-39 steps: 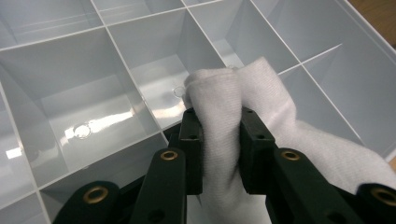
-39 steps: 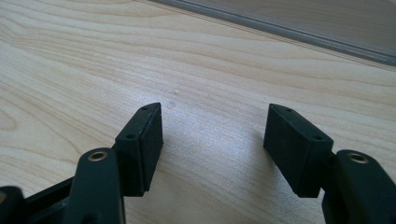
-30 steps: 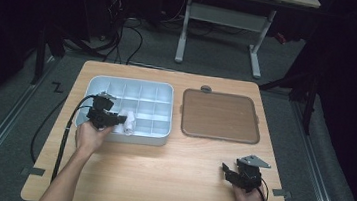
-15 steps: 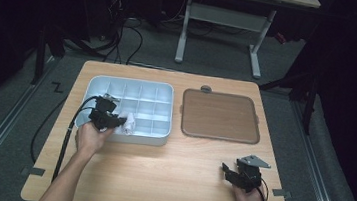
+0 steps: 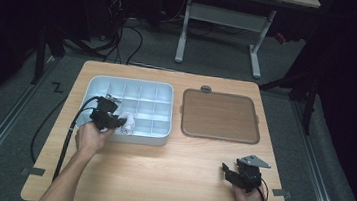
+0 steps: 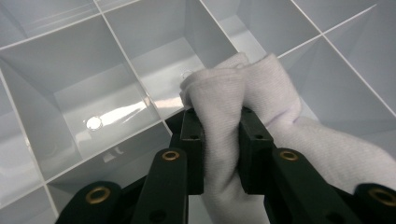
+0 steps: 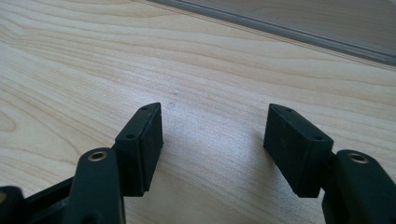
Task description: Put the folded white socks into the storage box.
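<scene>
A white cloth (image 6: 238,100) is bunched between the black jaws of my left gripper (image 6: 219,123), which is shut on it. The gripper holds the cloth over the compartments of a pale grey divided tray (image 6: 70,88). In the high view the left gripper (image 5: 123,122) sits at the tray's near left part, with the white cloth (image 5: 128,124) at its tip above the tray (image 5: 167,90). My right gripper (image 7: 212,133) stands open over bare wood, nothing between its jaws. From above, the right gripper (image 5: 227,172) rests near the table's front right.
A brown flat lid or tray (image 5: 220,116) lies to the right of the divided tray, with a small grey knob (image 5: 206,89) behind it. The wooden table (image 5: 169,170) has bare room in the front middle. Cables trail off the table's left side.
The left gripper with the cloth has shifted only slightly over the tray's near left compartments. The right gripper has kept still.
</scene>
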`<state>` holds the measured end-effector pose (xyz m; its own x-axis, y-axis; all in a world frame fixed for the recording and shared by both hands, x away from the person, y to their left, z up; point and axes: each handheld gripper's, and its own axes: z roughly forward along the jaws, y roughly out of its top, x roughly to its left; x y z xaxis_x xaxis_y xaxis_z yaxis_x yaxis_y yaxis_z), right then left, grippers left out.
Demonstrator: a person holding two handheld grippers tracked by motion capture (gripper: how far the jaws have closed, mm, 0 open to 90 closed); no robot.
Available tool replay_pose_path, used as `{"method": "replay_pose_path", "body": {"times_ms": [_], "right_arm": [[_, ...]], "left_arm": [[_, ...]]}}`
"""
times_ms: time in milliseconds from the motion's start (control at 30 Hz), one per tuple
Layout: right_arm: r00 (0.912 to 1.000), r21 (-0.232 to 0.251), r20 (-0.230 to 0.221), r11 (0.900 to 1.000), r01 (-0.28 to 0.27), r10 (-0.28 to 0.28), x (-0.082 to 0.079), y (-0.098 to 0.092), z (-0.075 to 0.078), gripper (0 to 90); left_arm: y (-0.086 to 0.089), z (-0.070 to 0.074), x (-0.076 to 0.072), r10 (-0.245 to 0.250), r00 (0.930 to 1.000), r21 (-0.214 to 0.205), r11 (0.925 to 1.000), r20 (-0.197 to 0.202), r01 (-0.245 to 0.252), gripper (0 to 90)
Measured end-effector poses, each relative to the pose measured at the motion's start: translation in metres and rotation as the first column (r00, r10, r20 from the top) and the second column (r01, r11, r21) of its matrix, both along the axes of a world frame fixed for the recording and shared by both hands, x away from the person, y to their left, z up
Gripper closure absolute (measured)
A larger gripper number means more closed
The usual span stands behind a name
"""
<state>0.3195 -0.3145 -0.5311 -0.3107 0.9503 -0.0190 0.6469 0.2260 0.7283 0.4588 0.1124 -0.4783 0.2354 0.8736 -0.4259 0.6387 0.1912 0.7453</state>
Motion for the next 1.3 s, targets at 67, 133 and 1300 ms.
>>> {"method": "replay_pose_path", "body": {"times_ms": [67,133,1300], "right_arm": [[1.0000,0.000,-0.001,1.0000,0.000,0.000,0.000,0.000,0.000,38.0],[1.0000,0.000,0.000,1.0000,-0.001,0.001,0.000,0.000,0.000,38.0],[1.0000,0.000,0.000,1.0000,-0.001,0.001,0.000,0.000,0.000,37.8]], "left_arm": [[-0.002,-0.002,-0.001,-0.010,0.9999,0.015,0.9998,-0.003,0.010,75.6],[-0.002,-0.002,-0.001,-0.010,0.9999,0.012,0.9999,-0.006,0.010,75.5],[-0.011,-0.015,0.000,-0.037,0.9972,0.051,0.9979,-0.065,0.041,76.2]]}}
